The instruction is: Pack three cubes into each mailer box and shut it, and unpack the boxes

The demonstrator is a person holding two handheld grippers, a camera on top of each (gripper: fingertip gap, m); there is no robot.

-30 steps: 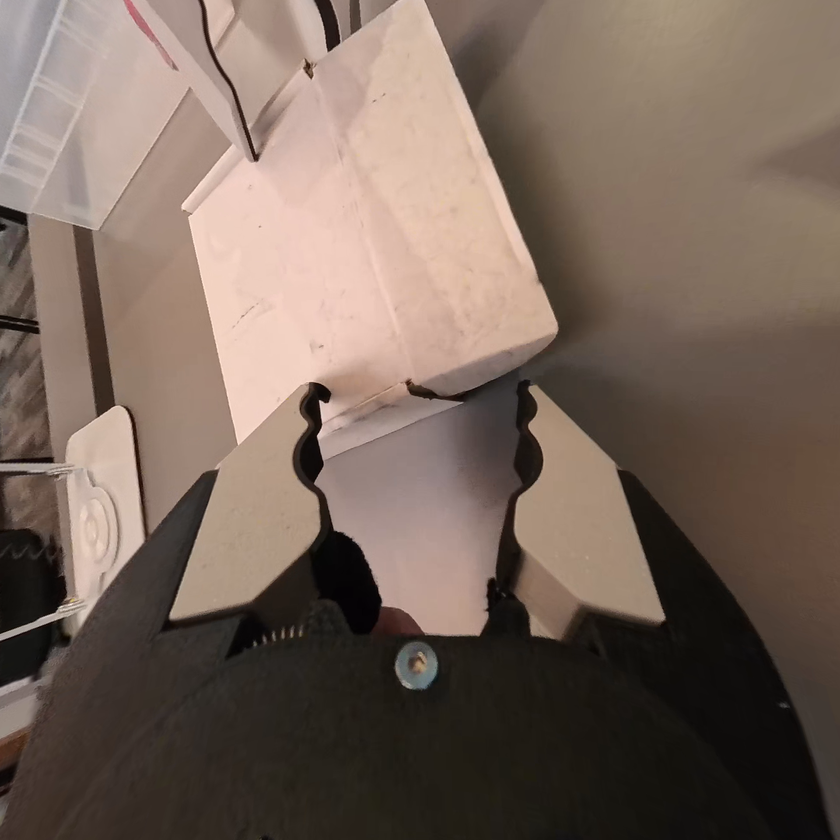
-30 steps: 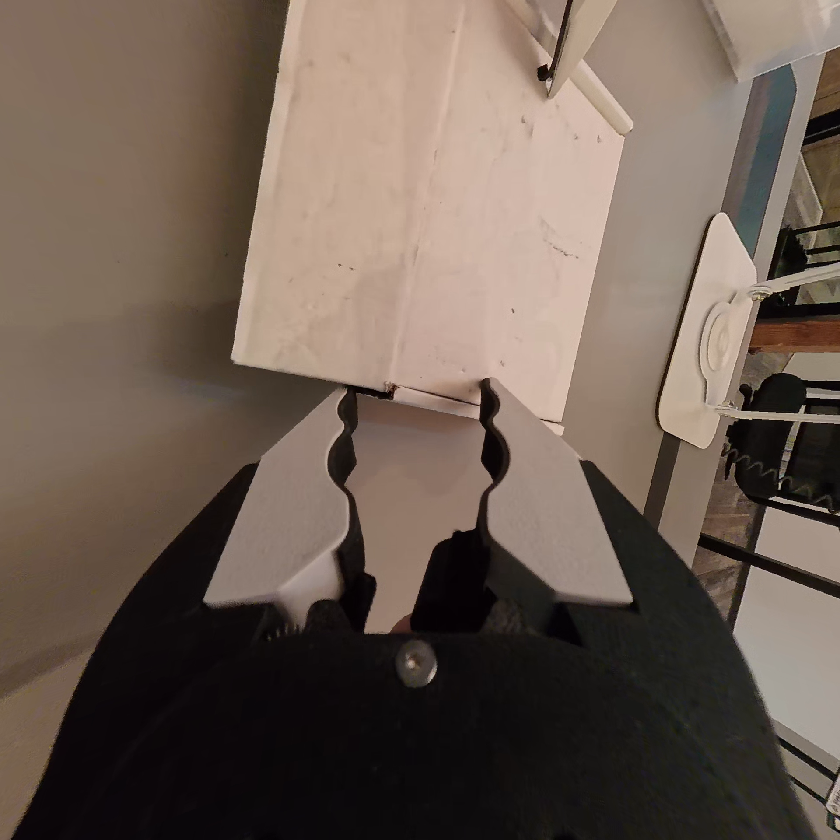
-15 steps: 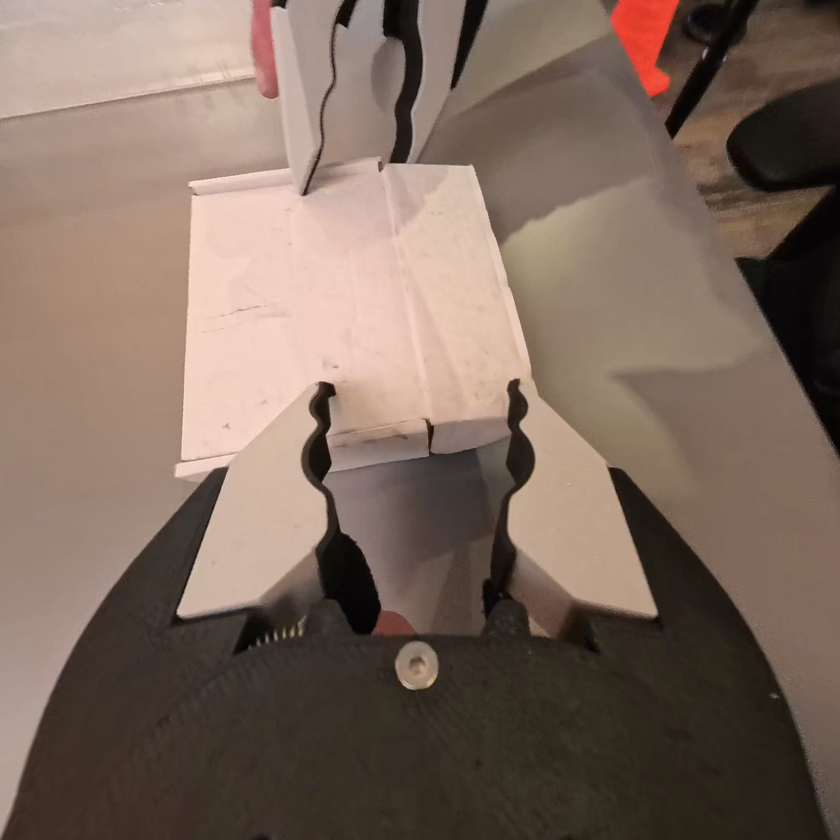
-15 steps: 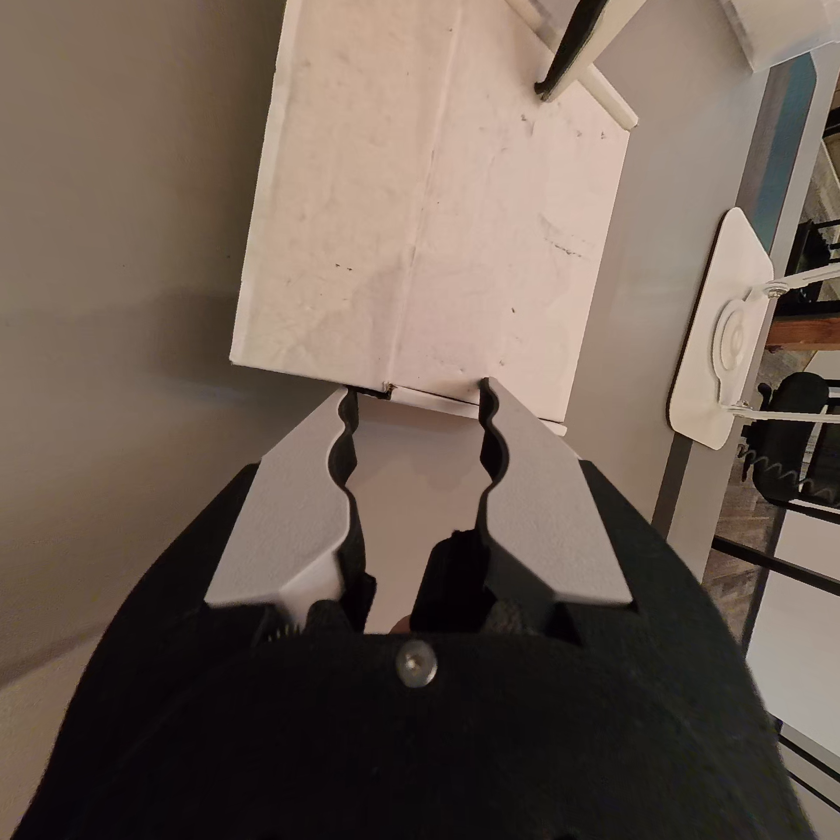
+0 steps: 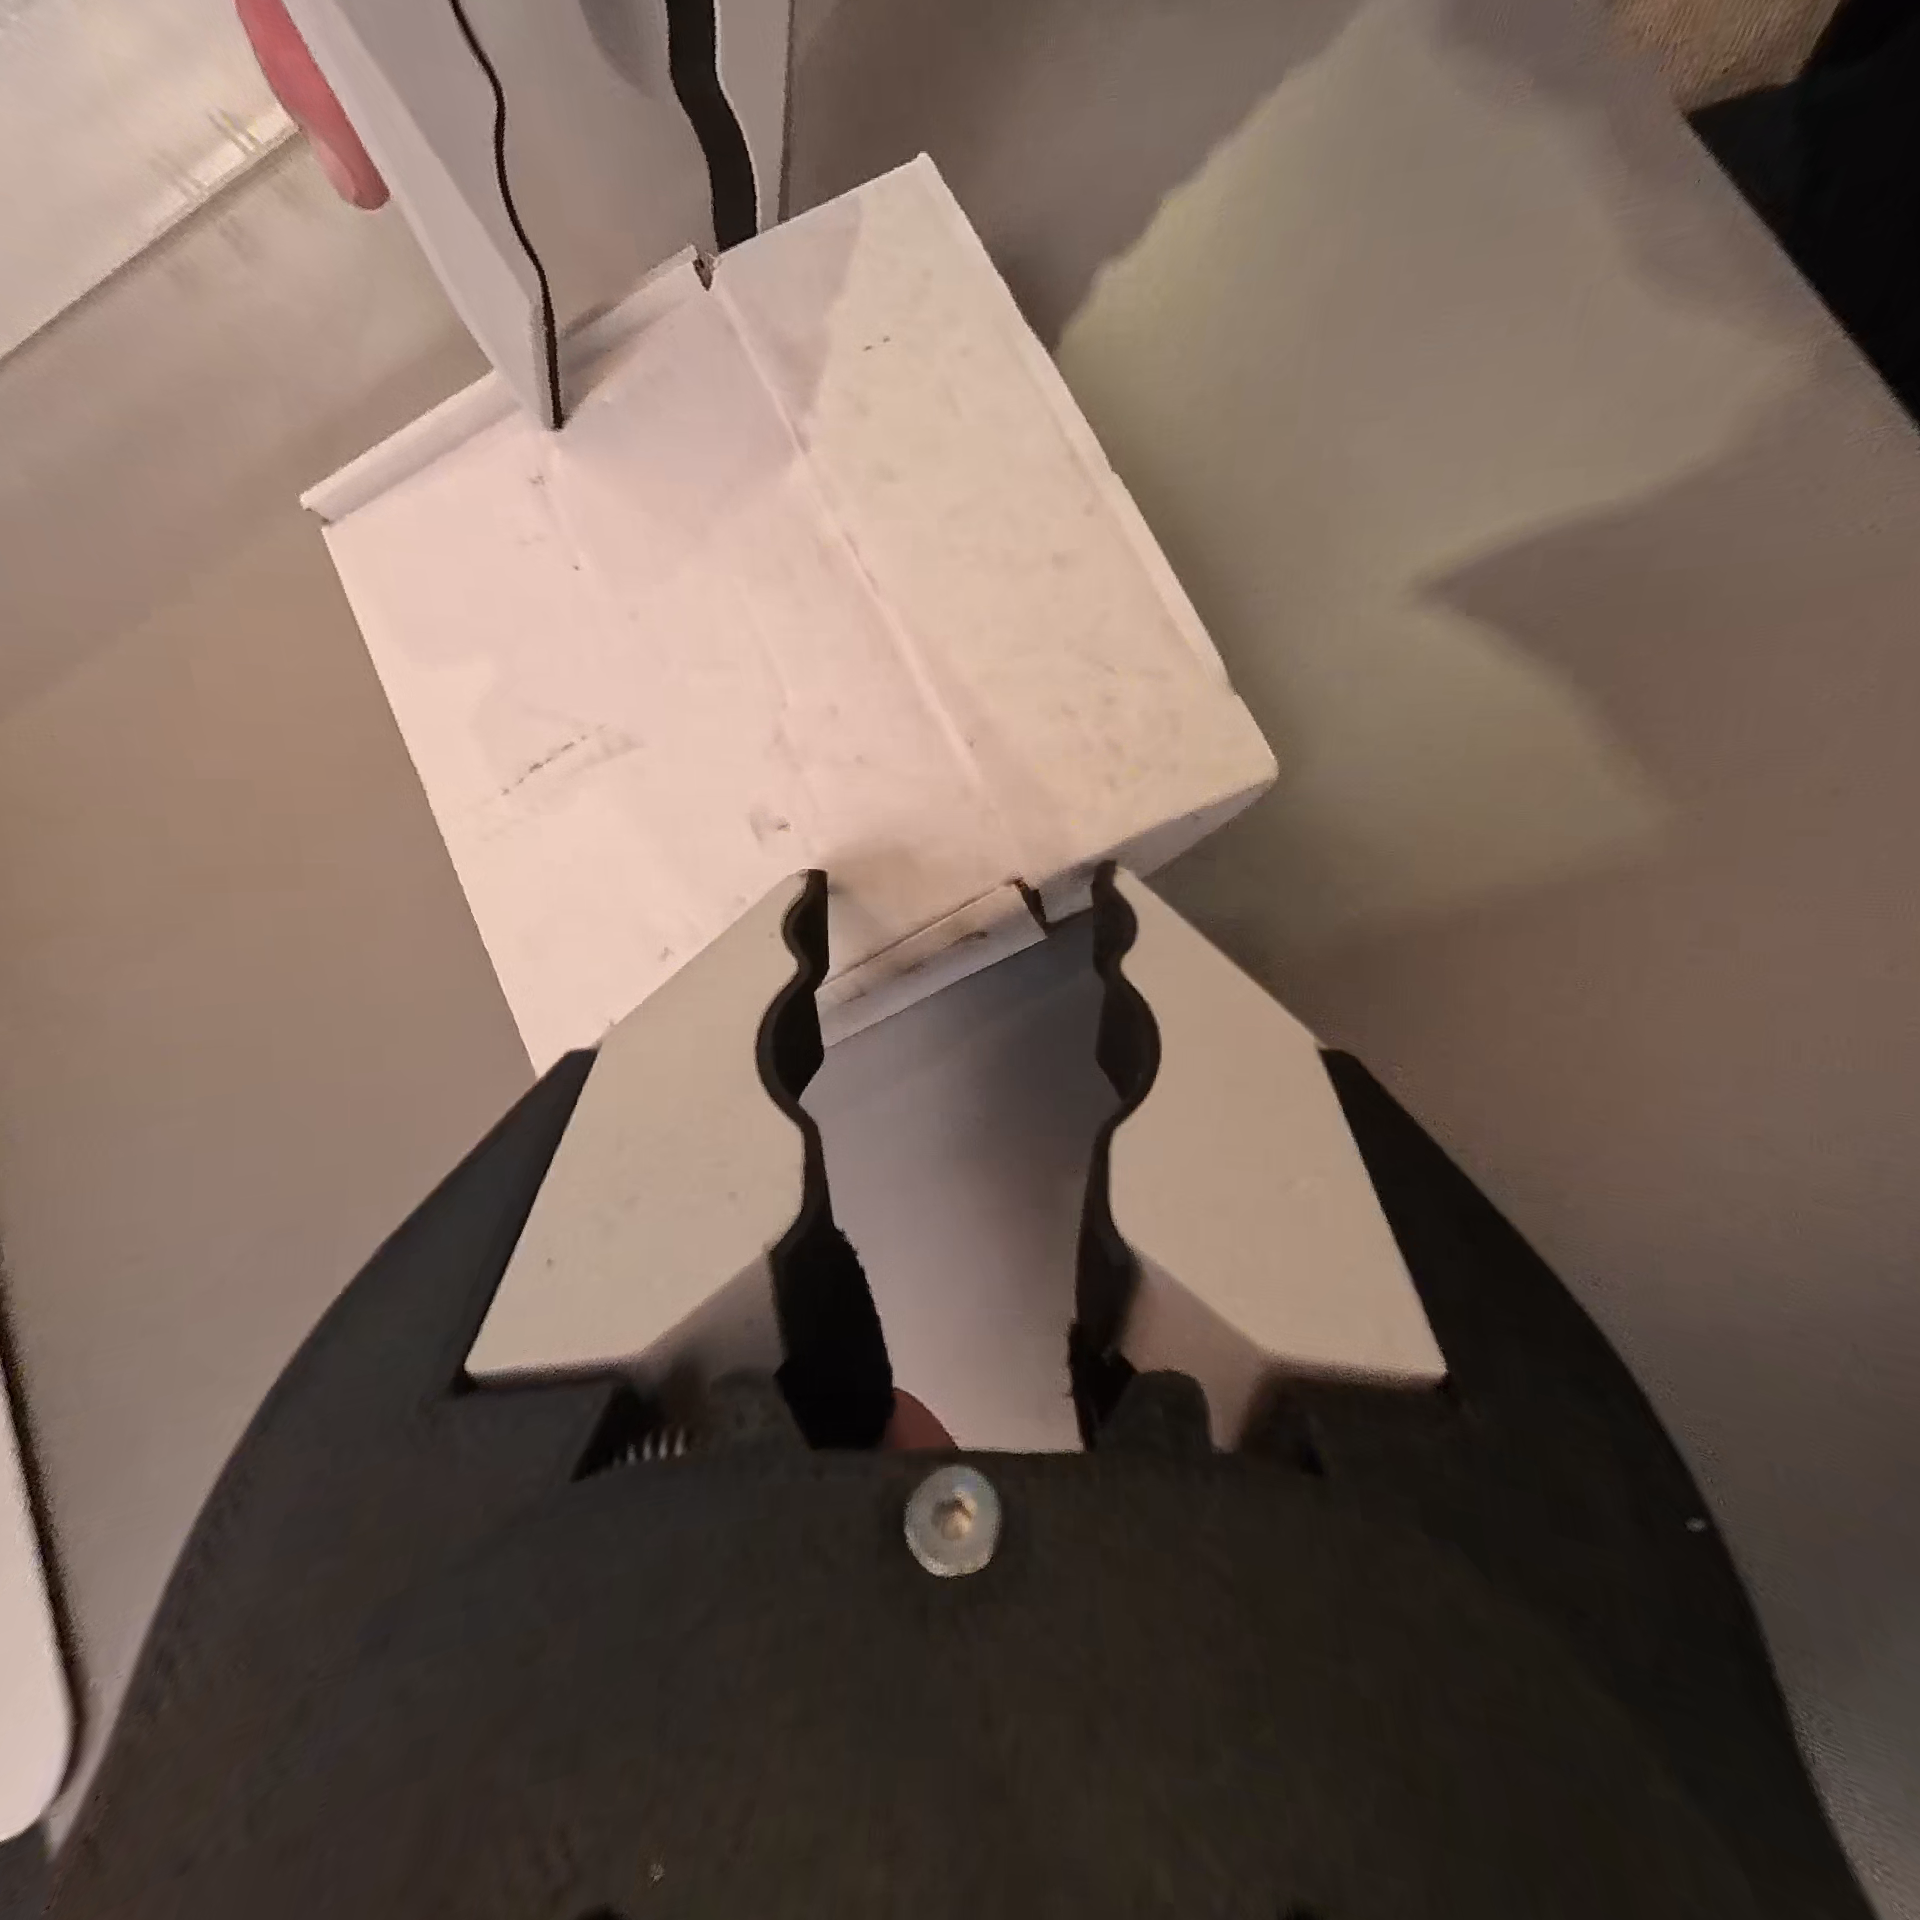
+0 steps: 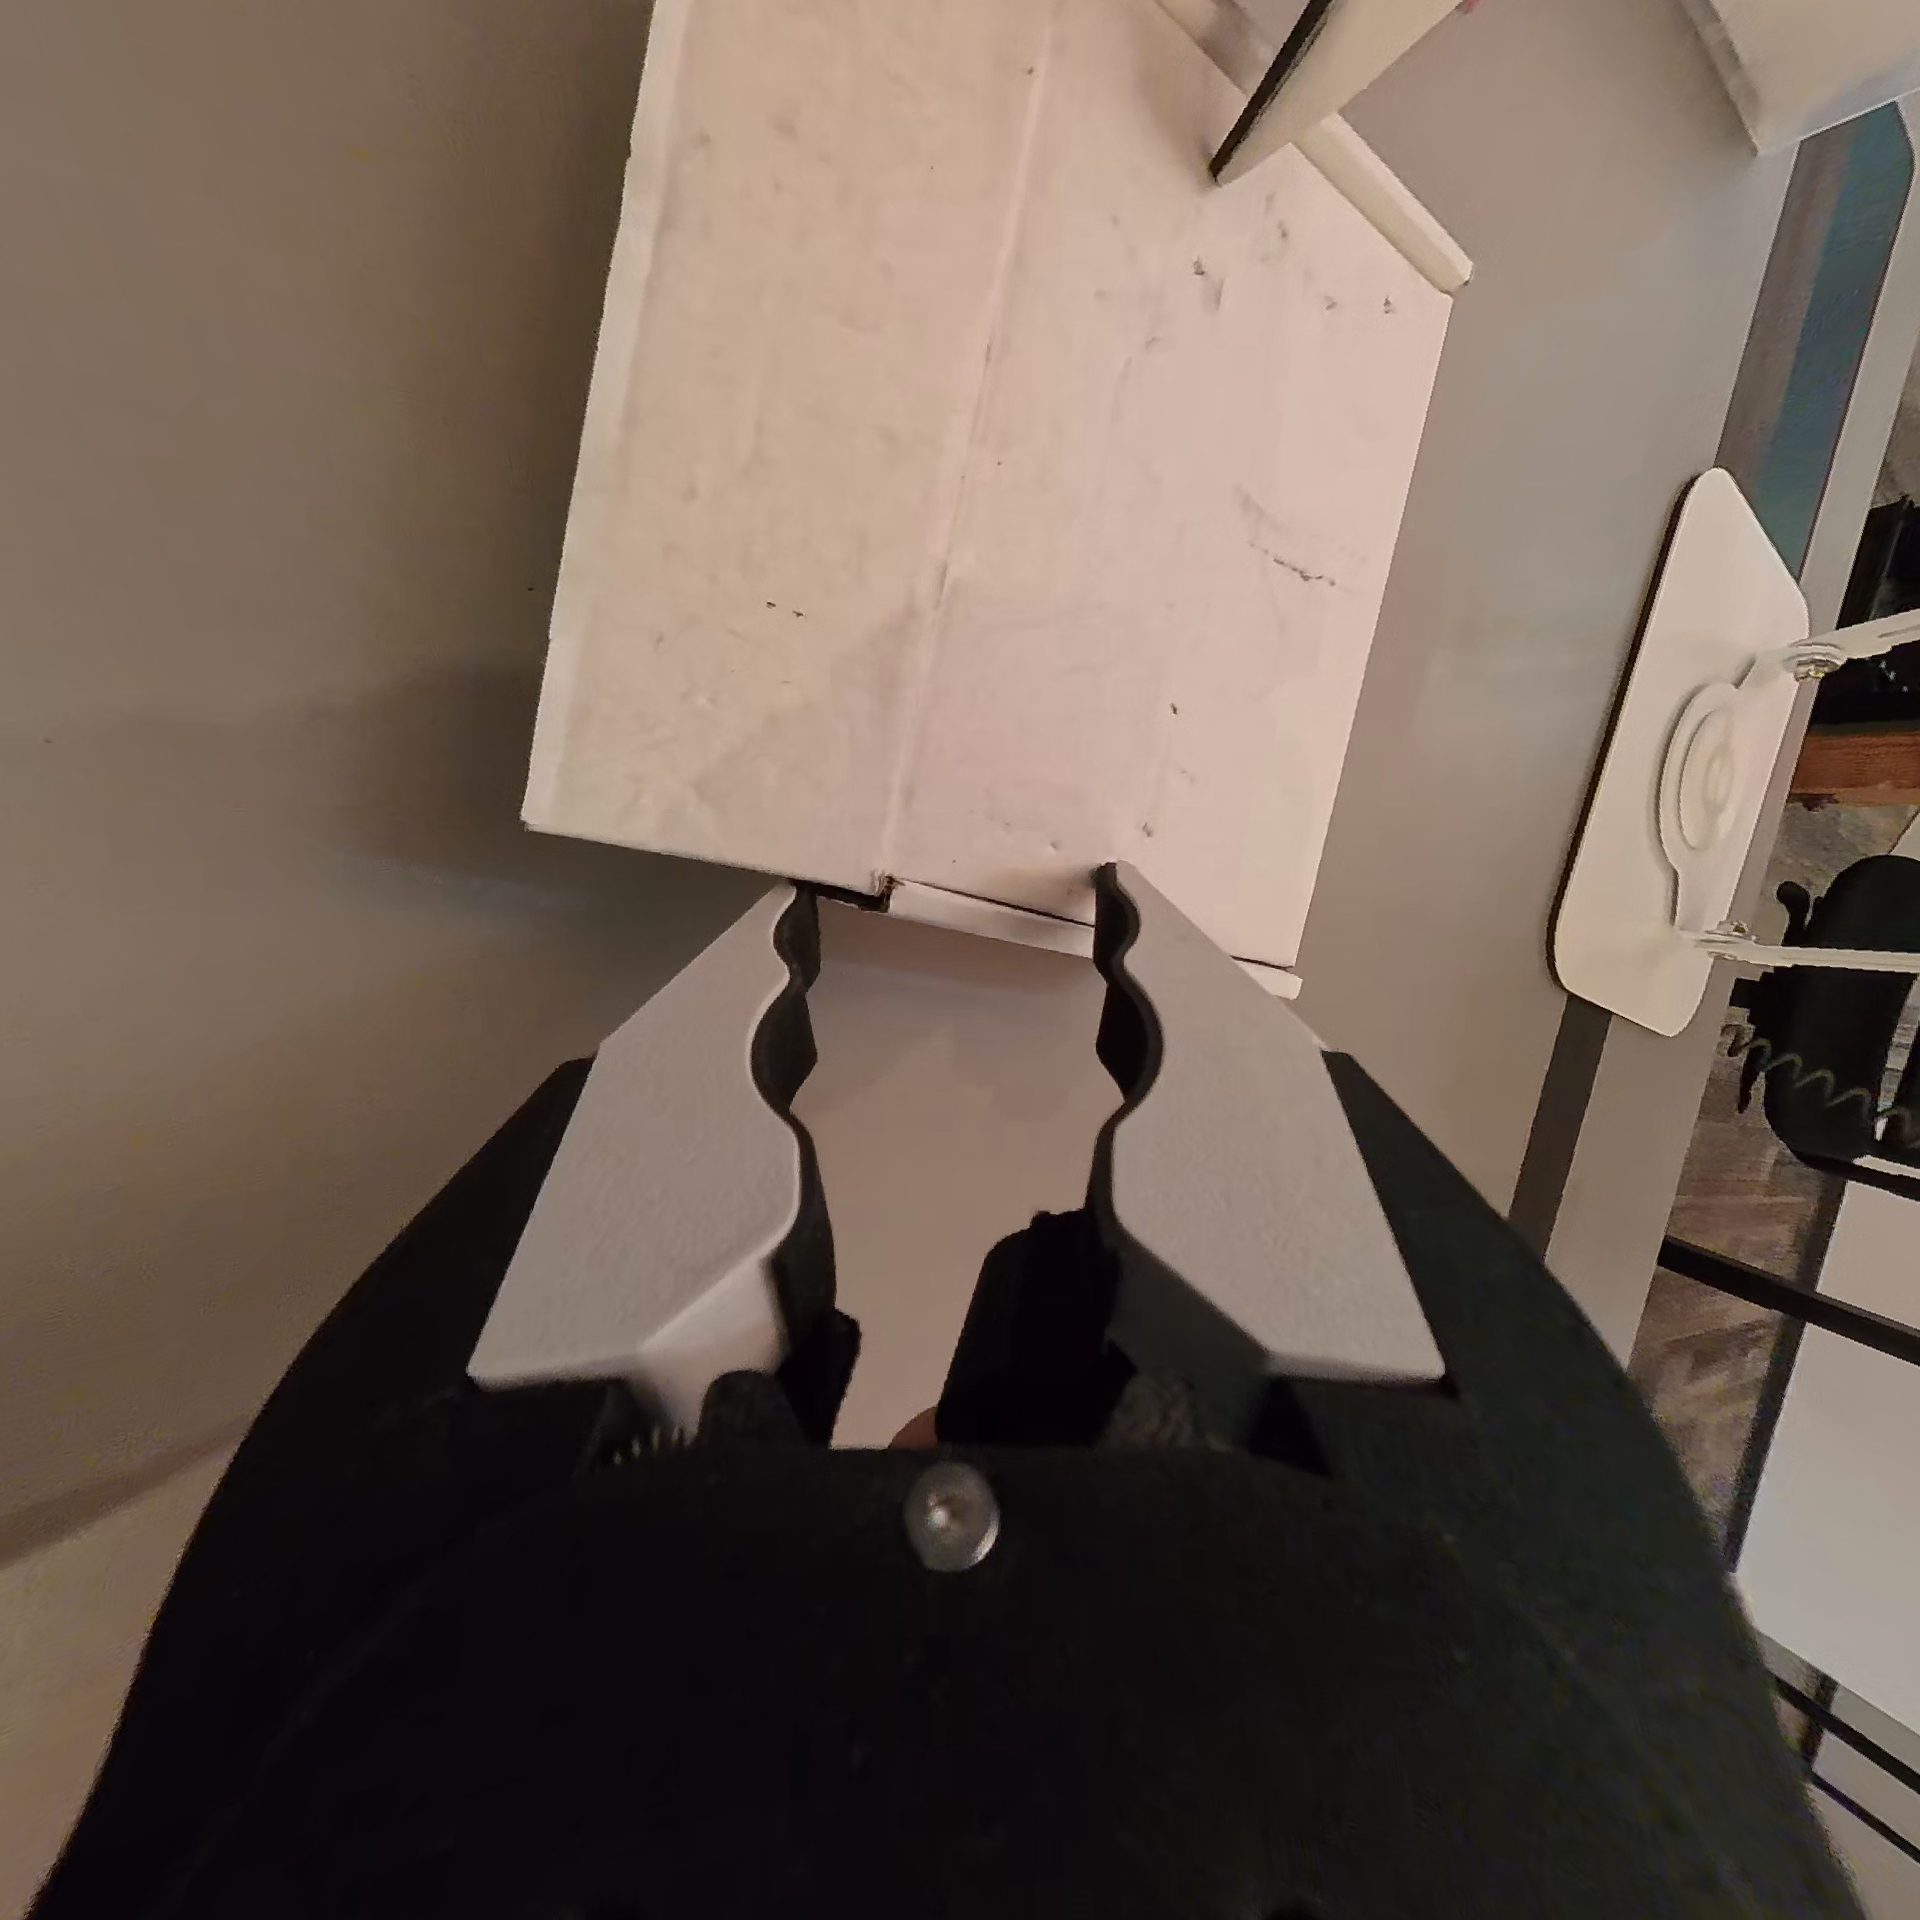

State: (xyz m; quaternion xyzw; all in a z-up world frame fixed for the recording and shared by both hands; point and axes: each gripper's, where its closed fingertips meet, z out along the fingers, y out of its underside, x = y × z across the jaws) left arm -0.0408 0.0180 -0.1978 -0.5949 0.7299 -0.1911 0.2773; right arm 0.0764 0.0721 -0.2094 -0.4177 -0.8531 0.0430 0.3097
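White mailer box (image 5: 790,644) closed, lying on the grey desk (image 5: 208,727). Surface scuffed, with fold creases running along its top. In the left wrist view it sits skewed, one corner pointing toward the right edge of the frame. No cubes visible in either view.

Left gripper (image 5: 961,894): fingers apart, tips at the near end of the box. Left fingertip (image 5: 800,904) overlaps the box's end edge; right fingertip (image 5: 1117,904) sits just beside the small notch in the end flap. Nothing held between them; bare desk shows in the gap.

Right gripper (image 6: 951,904): fingers apart, tips at the opposite end of the box. Left fingertip (image 6: 795,914) is by a notch at the flap seam, right fingertip (image 6: 1117,899) at the box's end edge. Whether the tips press on the cardboard or only meet it, cannot tell. Nothing clamped.

Each gripper shows in the other's view: in the left wrist view the right gripper's pale fingers come down from the top of the frame onto the far end of the box, with a bit of a person's hand (image 5: 312,114) beside them. In the right wrist view one finger of the left gripper pokes in at the top right, at the far corner of the box.

Desk's right edge in the right wrist view: a white rounded plate (image 6: 1683,748) with a raised round part lies there, well apart from the box. A dark chair (image 6: 1849,1039) stands beyond the edge.
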